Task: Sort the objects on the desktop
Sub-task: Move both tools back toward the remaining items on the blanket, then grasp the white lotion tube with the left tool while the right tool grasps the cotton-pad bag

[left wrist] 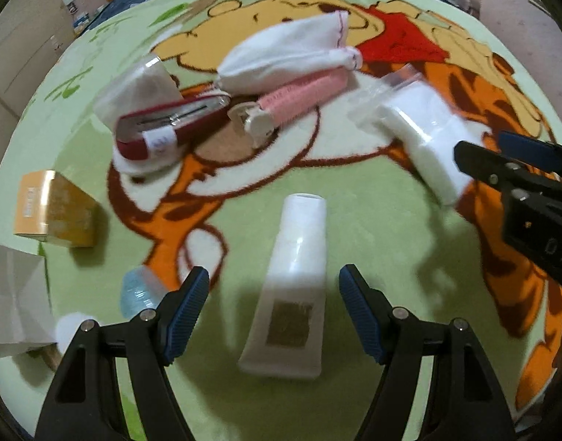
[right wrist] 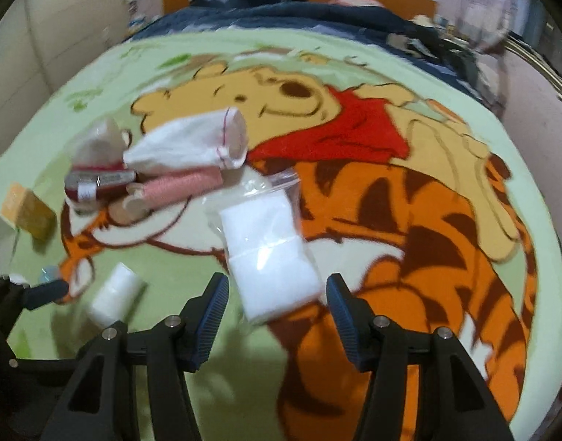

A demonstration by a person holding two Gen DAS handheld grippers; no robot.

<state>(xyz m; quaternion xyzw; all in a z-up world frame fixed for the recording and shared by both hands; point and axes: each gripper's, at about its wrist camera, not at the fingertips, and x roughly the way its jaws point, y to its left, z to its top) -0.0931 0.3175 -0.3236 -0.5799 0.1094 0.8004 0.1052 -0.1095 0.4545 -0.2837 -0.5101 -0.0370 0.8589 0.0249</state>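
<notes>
On blanket [left wrist: 409, 228]: one white tube [left wrist: 295, 286], one bag of cotton pads [right wrist: 269, 257], one cloth pouch [left wrist: 284, 55], one pink roller [left wrist: 299, 101], one red case [left wrist: 170, 128], one orange box [left wrist: 56, 209].

Tube between left gripper [left wrist: 274, 312] jaws, untouched; long axis fore-aft, cap away.

Right gripper [right wrist: 277, 316] released, empty, over bag's near end.

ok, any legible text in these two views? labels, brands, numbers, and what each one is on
"DA": white letters on the black body of the right gripper, cut off at the frame edge.
Orange box: white print on its side, too blurred to read.
Red case: white tag with marks, unreadable.
White tube: brown label patch, no readable text.
Nothing else legible.
</notes>
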